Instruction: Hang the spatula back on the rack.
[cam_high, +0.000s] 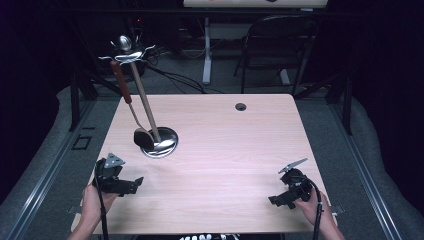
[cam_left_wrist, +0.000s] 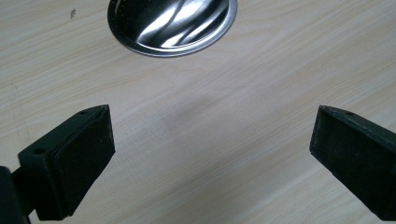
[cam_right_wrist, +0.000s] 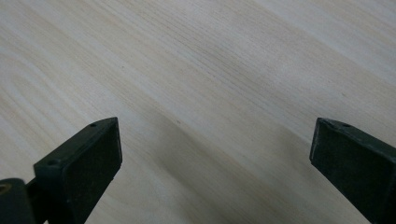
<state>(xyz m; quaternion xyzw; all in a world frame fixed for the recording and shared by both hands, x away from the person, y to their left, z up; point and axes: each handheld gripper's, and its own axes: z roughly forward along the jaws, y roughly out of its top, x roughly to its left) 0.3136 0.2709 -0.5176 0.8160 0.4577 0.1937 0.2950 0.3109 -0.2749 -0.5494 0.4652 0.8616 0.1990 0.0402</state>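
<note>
The ladle (cam_high: 134, 107) hangs from the utensil stand (cam_high: 159, 142) toward the table's (cam_high: 235, 145) far left, bowl just above the shiny base. The left gripper (cam_high: 138, 181) sits near the front-left edge, jaws wide apart, empty; the right gripper (cam_high: 271, 200) by the front-right corner, likewise spread. Bare wood lies between them

A ladle (cam_high: 131, 107) hangs from the utensil stand (cam_high: 159, 142) on the table (cam_high: 225, 145).

Dark room; folding chair (cam_high: 280, 45); grey floor (cam_high: 380, 165)
</note>
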